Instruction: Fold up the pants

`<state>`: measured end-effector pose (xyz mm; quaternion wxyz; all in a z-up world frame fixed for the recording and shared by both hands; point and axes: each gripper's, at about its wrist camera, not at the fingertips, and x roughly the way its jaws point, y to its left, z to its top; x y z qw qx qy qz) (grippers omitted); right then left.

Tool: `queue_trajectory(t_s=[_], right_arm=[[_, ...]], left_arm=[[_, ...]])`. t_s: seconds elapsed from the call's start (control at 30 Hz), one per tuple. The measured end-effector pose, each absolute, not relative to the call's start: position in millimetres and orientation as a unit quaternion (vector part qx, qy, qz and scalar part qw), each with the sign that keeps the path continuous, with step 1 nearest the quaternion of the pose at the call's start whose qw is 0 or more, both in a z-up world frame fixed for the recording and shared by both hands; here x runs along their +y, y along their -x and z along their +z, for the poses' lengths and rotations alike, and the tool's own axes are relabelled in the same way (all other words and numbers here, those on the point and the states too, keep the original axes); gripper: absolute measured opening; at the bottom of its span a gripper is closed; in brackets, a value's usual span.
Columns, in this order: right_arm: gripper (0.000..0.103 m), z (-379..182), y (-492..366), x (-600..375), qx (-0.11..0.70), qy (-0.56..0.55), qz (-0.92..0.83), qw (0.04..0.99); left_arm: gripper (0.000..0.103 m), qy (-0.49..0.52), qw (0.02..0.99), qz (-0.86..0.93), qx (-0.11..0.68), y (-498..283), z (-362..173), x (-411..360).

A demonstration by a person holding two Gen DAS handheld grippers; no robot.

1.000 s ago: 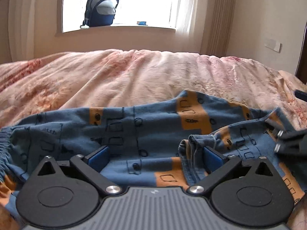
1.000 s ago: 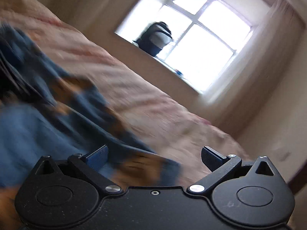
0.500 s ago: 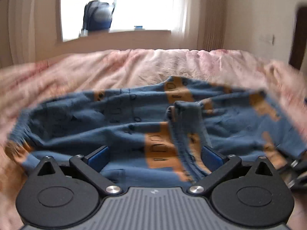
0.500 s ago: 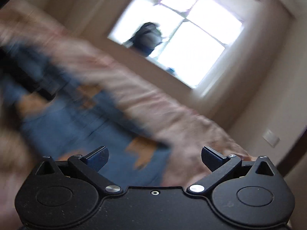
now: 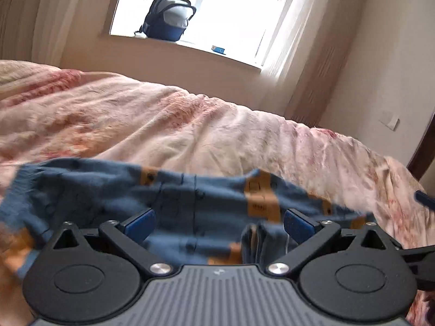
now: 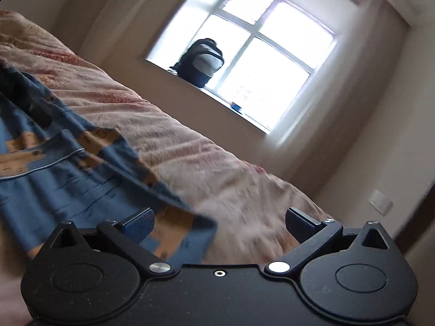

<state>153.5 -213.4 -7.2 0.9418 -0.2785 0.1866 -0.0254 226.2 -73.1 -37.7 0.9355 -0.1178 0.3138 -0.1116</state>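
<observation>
Blue pants with orange patches (image 5: pixel 174 198) lie spread across the pink bed cover, and a bunched fold of them rises near my left gripper's right finger. My left gripper (image 5: pixel 218 221) stands open low over the cloth, nothing pinched between its blue pads. In the right wrist view the same pants (image 6: pixel 68 168) cover the left side, their hem end lying just ahead of my right gripper (image 6: pixel 218 218), which is open and holds nothing. The other gripper's black body (image 5: pixel 418 255) shows at the right edge of the left wrist view.
The pink flowered bed cover (image 5: pixel 190 125) stretches to the far wall. A dark backpack (image 5: pixel 170 16) and a small blue object (image 5: pixel 218 49) sit on the window sill. A wall switch (image 5: pixel 389 121) and a dark door frame stand at the right.
Both grippers have dropped lower toward the bed and tilted; the left one now looks across the pants from nearer the cloth. The right view swung so the hem lies close ahead. Both stayed open.
</observation>
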Motion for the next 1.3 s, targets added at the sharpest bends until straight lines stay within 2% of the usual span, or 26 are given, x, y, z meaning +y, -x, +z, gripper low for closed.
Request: queue_trajectory(t_s=[0.1,0.2,0.43,0.57,0.73,0.87,1.0,1.13,1.23,1.27,1.3], right_arm=[[0.102,-18.9,-197.2,-221.3,0.207,0.282,-0.040,0.936],[0.102,-41.3,-222.1,-230.5,0.231,0.318,-0.067,0.917],[0.102,2.7,-172.7,-198.0,0.186,0.229,-0.028,0.955],[0.102,-5.3,-143.1,-155.7,0.189,0.223,0.057,0.955],[0.102,-47.3,-131.5,-121.1,0.229,0.286,0.103,0.925],[0.102,-21.5,-135.6,-129.5,0.197,0.241,0.115,0.943],[0.102,1.2,-182.8,-125.3,0.206,0.228,0.180,0.935],[0.102,16.7,-266.6,-105.5,0.260,0.134,0.335,0.896],[0.102,15.7,-324.5,-63.4,0.335,0.105,0.424,0.835],[0.100,14.1,-340.0,-48.7,0.352,0.093,0.446,0.817],[0.093,12.1,-350.4,-36.3,0.361,0.081,0.464,0.805]], left_arm=[[0.103,0.057,0.936,-0.077,0.340,-245.1,-57.6,-83.0],[0.102,0.049,0.939,-0.089,0.329,-236.6,-56.9,-79.6],[0.103,0.092,0.937,-0.084,0.326,-184.2,-34.7,-33.5],[0.103,0.092,0.943,-0.051,0.316,-149.2,-32.8,-10.1],[0.103,0.118,0.938,-0.003,0.325,-123.1,-40.4,15.1],[0.103,0.174,0.933,0.027,0.313,-119.1,-43.3,45.5],[0.103,0.192,0.931,0.023,0.310,-130.3,-44.6,61.2],[0.103,0.193,0.932,-0.007,0.306,-134.6,-47.1,65.9],[0.103,0.175,0.936,-0.033,0.305,-138.6,-49.2,65.6],[0.103,0.168,0.937,-0.040,0.304,-139.7,-49.1,65.6],[0.103,0.163,0.937,-0.046,0.304,-142.3,-49.2,66.6]])
